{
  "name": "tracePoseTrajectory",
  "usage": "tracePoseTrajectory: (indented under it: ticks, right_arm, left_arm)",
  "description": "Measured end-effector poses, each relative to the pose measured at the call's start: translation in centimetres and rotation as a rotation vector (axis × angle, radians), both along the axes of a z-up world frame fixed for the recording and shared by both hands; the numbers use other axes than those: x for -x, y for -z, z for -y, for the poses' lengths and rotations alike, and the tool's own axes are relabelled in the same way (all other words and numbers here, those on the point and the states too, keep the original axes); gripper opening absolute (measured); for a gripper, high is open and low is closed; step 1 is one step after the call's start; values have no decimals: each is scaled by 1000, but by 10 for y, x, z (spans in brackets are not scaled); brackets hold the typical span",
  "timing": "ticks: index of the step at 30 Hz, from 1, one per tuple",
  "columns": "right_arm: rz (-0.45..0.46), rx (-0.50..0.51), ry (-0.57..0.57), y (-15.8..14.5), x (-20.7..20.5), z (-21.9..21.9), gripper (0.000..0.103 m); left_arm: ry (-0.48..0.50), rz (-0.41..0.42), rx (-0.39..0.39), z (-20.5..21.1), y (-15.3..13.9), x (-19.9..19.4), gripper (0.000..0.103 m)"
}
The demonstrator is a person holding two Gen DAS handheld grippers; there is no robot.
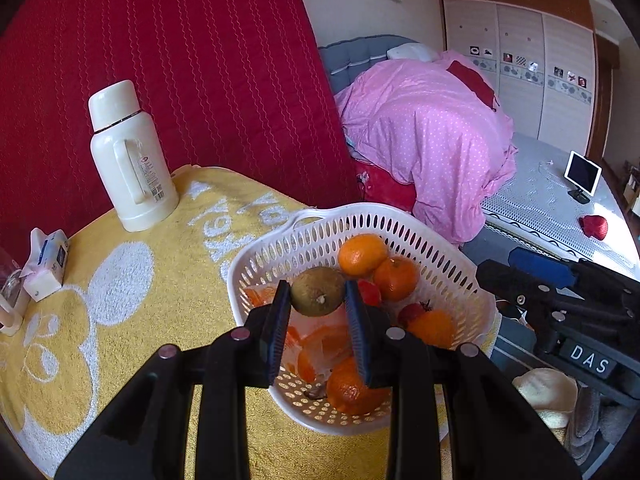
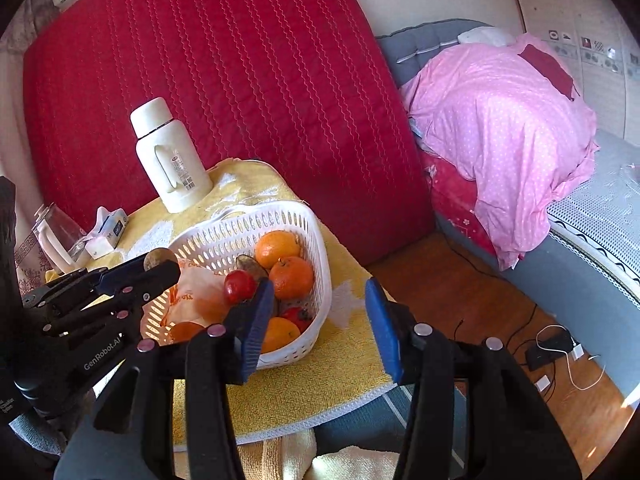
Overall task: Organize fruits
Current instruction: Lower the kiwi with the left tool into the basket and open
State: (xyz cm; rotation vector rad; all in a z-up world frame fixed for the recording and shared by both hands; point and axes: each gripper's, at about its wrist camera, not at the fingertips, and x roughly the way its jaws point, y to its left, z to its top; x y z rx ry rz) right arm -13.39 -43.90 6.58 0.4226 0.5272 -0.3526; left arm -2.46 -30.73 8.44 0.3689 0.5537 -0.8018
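Left gripper (image 1: 318, 294) clamped on a brown kiwi (image 1: 317, 291), held above the white basket (image 1: 280, 240) on the yellow towel (image 1: 160, 280). Oranges (image 1: 362, 255) inside the basket. Right gripper (image 2: 320, 320) spread and empty, beside the basket.

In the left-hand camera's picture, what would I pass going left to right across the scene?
Tissue pack → white flask → kiwi in the left gripper → pink quilt → tablet
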Motion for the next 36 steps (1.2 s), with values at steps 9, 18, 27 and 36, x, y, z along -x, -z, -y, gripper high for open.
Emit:
tracePoseTrajectory:
  ticks: [9, 18, 27, 36]
  right_arm:
    - [-3, -9, 18, 3, 1, 7, 49]
    - [-4, -15, 22, 3, 2, 10, 49]
    - [-1, -18, 26, 2, 3, 11, 50]
    - [1, -20, 29, 1, 3, 12, 50]
  left_arm:
    - [17, -11, -16, 12, 7, -2, 28]
    - [34, -20, -16, 16, 9, -2, 28]
    - [67, -97, 0, 21, 14, -5, 28]
    - [45, -142, 17, 15, 16, -9, 43]
